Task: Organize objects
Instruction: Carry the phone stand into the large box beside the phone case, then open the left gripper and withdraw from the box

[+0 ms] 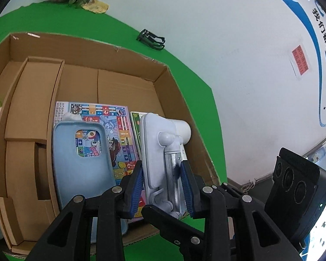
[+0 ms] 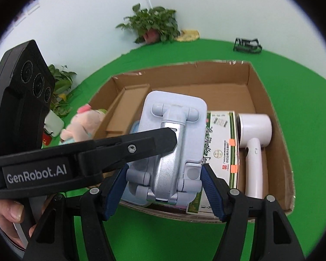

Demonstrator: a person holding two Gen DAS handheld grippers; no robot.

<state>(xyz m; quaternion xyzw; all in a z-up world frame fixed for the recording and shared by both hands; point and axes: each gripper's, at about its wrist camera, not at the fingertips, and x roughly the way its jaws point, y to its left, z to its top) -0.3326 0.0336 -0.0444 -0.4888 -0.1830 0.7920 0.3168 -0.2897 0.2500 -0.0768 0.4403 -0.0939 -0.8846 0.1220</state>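
A pale blue folding phone stand [image 1: 158, 143] with a silver metal arm hangs over the open cardboard box [image 1: 119, 58]. My left gripper [image 1: 163, 182] is shut across the stand's plate and arm. My right gripper [image 2: 164, 187] is shut on the hinged base of the stand [image 2: 173, 113], blue pads on both sides. A finger of the left gripper [image 2: 141, 145] reaches in from the left and lies against the arm. In the box [image 2: 269, 100] lie a blue phone case [image 1: 82, 163], a colourful game board [image 1: 117, 117], a green-and-white carton [image 2: 221, 148] and a white hair dryer [image 2: 254, 134].
The box stands on a green cloth [image 2: 304, 108]. A pink plush toy [image 2: 84, 121] leans against its left outer wall. Potted plants [image 2: 150, 24] and a black wire holder [image 2: 247, 44] stand by the white wall. A cardboard insert [image 1: 32, 100] fills the box's left side.
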